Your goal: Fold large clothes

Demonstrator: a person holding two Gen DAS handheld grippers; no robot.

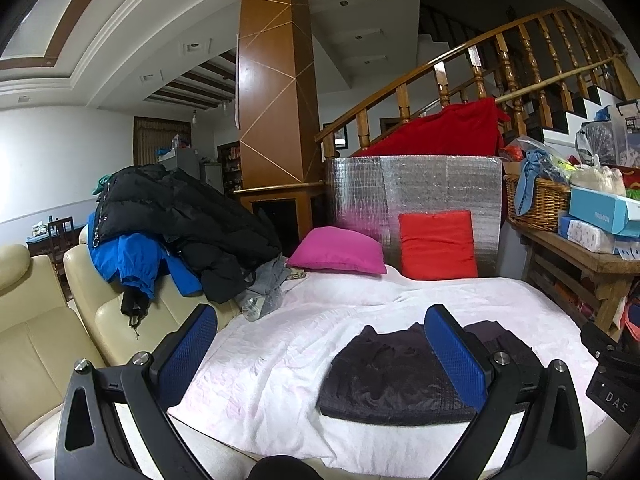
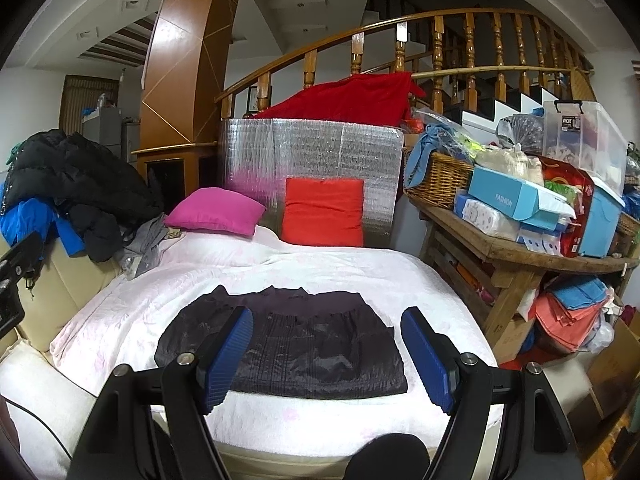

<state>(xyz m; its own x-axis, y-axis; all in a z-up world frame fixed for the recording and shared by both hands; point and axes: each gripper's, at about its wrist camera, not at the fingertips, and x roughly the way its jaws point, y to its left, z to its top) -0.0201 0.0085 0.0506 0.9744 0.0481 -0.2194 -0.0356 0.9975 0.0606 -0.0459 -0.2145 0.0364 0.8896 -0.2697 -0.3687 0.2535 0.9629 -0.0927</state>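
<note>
- Dark garment (image 2: 288,344) lies folded flat on the white blanket (image 2: 320,268), centre of the bed.
- Left gripper (image 1: 320,356) hovers, jaws wide, garment at 3 o'clock.
- Right gripper (image 2: 328,356) hovers above it, jaws wide, empty.

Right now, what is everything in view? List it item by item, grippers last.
dark garment: 1, black-purple, flat on the white blanket
white blanket: 1, white, covering the bed
pink cushion: 1, magenta, head of bed
red cushion: 1, red, leaning on foil panel
foil panel: 1, silver, behind cushions
clothes pile: 1, black and blue, on cream sofa
wicker basket: 1, brown, on wooden bench
left gripper: 1, blue pads, open
right gripper: 1, blue pads, open
</note>
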